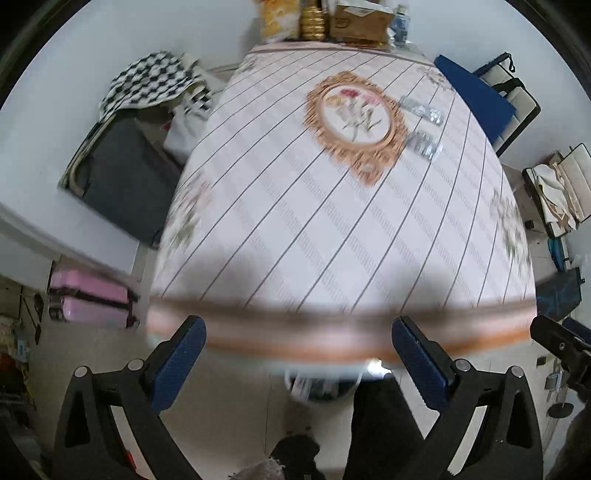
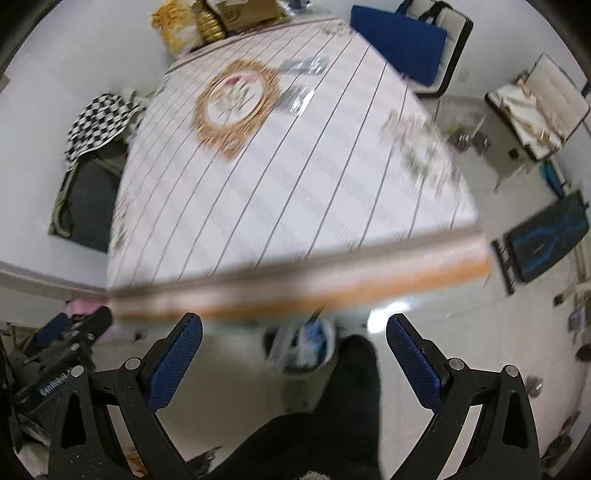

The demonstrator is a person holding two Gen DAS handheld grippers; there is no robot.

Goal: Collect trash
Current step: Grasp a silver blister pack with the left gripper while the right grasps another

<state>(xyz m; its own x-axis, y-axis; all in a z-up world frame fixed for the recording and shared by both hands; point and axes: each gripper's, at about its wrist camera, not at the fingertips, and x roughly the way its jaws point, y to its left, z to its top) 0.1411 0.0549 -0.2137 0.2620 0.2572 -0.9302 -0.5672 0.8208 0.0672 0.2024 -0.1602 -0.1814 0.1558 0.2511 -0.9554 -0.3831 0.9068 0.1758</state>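
Note:
Two clear crumpled plastic wrappers lie on the striped tablecloth right of the gold oval motif: a far wrapper and a nearer wrapper. My left gripper is open and empty, held high over the table's near edge. My right gripper is open and empty, also near that edge. A small bin with trash in it stands on the floor below the table edge, blurred. The frames are motion-blurred.
The table carries a cardboard box, a yellow bag and a bottle at its far end. A chair with a blue cushion stands right. A dark suitcase and checkered cloth are left. A pink case lies on the floor.

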